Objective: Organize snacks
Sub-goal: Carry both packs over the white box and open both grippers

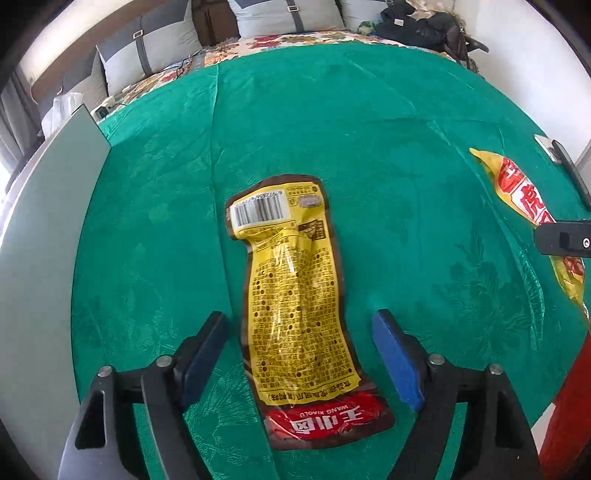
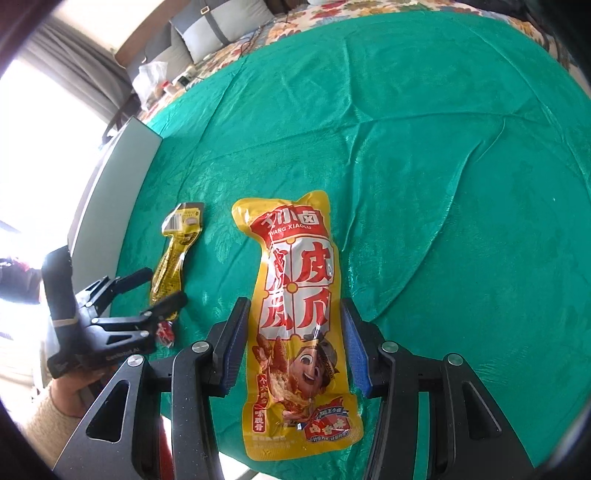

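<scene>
A yellow snack pouch [image 1: 295,295] lies back side up, barcode at the far end, on the green cloth [image 1: 332,122]. My left gripper [image 1: 300,315] is open and straddles it, with a gap at each blue pad. In the right wrist view the same pouch [image 2: 177,251] lies between the left gripper's [image 2: 162,286] fingers. A second yellow and red pouch [image 2: 295,314], cartoon face up, sits between the pads of my right gripper [image 2: 293,306], which is shut on its long sides. The left wrist view shows this pouch [image 1: 524,195] at the far right with a right finger across it.
A grey-green board [image 1: 44,221] borders the cloth on the left. Behind the table is a bed with pillows [image 1: 147,48], a floral sheet and a black bag [image 1: 417,22]. A phone [image 1: 550,146] lies at the right edge. A hand in a cream sleeve [image 2: 55,406] holds the left gripper.
</scene>
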A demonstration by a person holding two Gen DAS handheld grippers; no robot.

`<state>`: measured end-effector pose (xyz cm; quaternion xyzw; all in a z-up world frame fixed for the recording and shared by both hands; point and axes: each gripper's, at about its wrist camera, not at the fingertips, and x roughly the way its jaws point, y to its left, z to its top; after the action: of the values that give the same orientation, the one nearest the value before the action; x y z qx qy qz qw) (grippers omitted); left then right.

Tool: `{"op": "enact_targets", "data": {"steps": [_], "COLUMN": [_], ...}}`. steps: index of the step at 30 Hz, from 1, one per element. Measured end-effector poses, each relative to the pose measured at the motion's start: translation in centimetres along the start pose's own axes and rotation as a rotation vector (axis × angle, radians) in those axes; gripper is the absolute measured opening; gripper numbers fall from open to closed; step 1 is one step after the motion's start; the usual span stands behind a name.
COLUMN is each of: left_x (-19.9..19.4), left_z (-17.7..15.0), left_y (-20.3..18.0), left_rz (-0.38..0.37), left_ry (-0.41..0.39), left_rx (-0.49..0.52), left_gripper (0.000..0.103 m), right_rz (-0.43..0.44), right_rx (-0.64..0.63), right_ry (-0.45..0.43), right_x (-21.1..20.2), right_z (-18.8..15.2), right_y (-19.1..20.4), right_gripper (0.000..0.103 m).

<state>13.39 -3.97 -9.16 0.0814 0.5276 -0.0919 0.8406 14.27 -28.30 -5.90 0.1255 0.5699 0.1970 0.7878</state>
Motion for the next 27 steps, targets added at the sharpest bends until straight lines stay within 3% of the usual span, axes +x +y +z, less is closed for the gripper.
{"op": "enact_targets", "data": {"steps": [1,3,11,19,25,27], "left_x": [-0.1,-0.5,-3.1,-6.0,-6.9,-7.5], "left_z": [0.2,0.5,0.4,0.9,0.6,0.4], "left_y": [-0.1,-0.5,-1.1,-0.9,0.3,1.1], "left_rz": [-0.031,-0.026,0.0,0.05,0.041,-0.002], "left_ry": [0.007,0.011,-0.061,-0.134,-0.152,-0.152], "left_rx": [-0.014,-0.004,0.015,0.05,0.03,-0.008], "left_gripper": [0.042,0.036,0.036,0.036,0.036,0.036], "right_rz": [0.005,0.019,0.058,0.04,0.021,0.014], "right_rx": [-0.001,-0.003,0.036,0.035,0.022,0.023], "right_ry": [-0.004,-0.016,-0.067,-0.076,-0.066,-0.059], "right_x": [-0.1,-0.6,-2.3,-2.6,-2.6,-2.2], "right_z": [-0.1,-0.3,-1.0,-1.1,-1.6,-1.5], "right_y": [0.3,0.6,0.4,0.5,1.2,1.5], "right_gripper": [0.051,0.051,0.051,0.051,0.051,0.051]}}
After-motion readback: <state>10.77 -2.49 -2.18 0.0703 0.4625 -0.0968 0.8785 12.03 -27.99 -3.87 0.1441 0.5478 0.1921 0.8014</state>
